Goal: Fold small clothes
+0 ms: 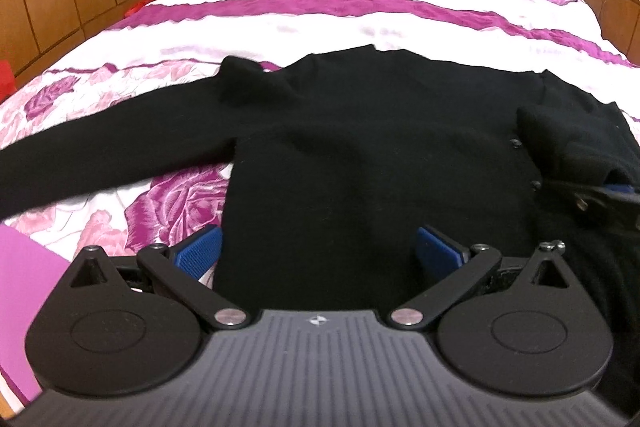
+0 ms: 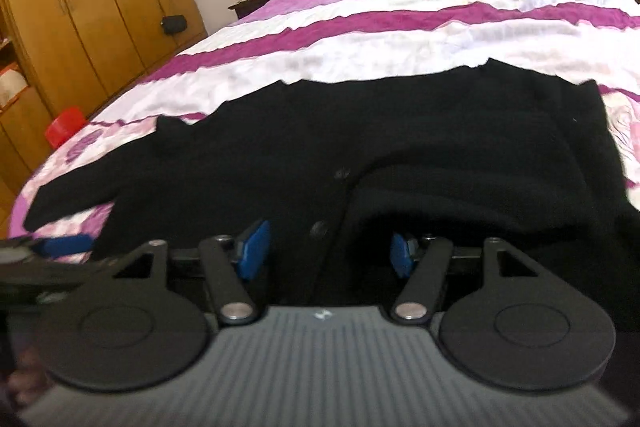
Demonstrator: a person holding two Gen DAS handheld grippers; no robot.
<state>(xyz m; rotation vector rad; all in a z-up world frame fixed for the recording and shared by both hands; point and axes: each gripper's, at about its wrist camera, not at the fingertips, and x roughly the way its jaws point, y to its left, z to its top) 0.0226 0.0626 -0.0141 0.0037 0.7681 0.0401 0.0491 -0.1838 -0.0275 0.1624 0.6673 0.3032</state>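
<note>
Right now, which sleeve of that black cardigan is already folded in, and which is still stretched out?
On the black cardigan, the right sleeve is folded over the body beside the buttons. The left sleeve lies stretched out flat on the floral bedspread.

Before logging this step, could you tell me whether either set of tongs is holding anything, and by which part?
Nothing is held. Both the left tongs and the right tongs stand open over the near hem of the black cardigan.
</note>
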